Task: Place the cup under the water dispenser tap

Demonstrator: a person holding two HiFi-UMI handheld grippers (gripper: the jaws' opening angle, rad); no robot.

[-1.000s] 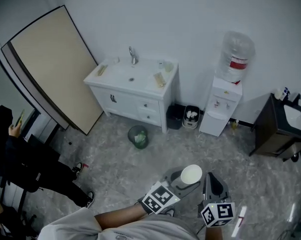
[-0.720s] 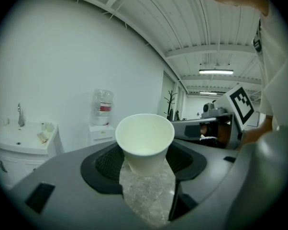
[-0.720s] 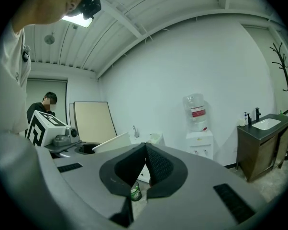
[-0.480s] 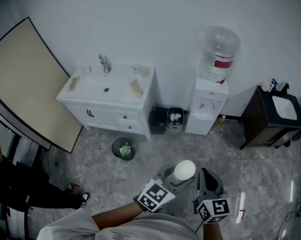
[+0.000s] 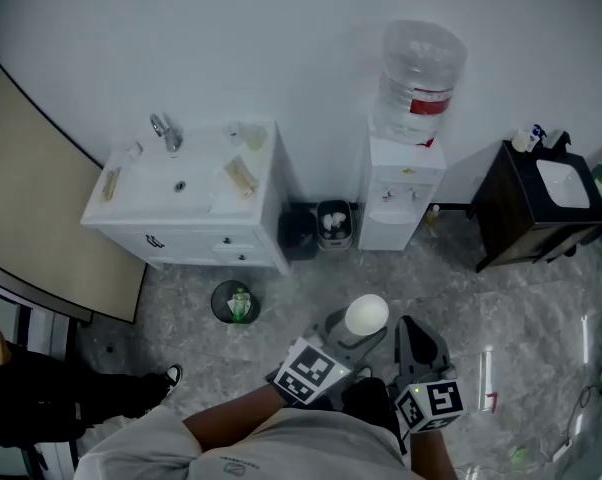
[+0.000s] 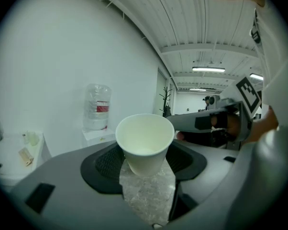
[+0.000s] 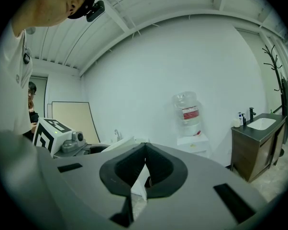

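A white paper cup [image 5: 366, 315] stands upright between the jaws of my left gripper [image 5: 359, 328], which is shut on its lower wall. In the left gripper view the cup [image 6: 145, 142] is empty and fills the middle. The water dispenser [image 5: 404, 173], a white cabinet with a clear bottle and red label on top, stands against the far wall, well ahead of both grippers; it also shows small in the left gripper view [image 6: 97, 114] and the right gripper view [image 7: 188, 116]. My right gripper [image 5: 414, 328] is beside the left one, shut and holding nothing, its jaws meeting at the tips [image 7: 145, 157].
A white vanity with a sink [image 5: 181, 208] stands left of the dispenser. Two small bins [image 5: 317, 228] sit between them, and a green-lined bin [image 5: 234, 302] stands on the marble floor. A dark cabinet with a basin [image 5: 541, 208] is at the right. A person [image 5: 41, 403] stands at the left.
Both grippers have advanced across the floor toward the wall; the dispenser and vanity now look nearer and shifted left. The cup stays gripped in the left gripper.
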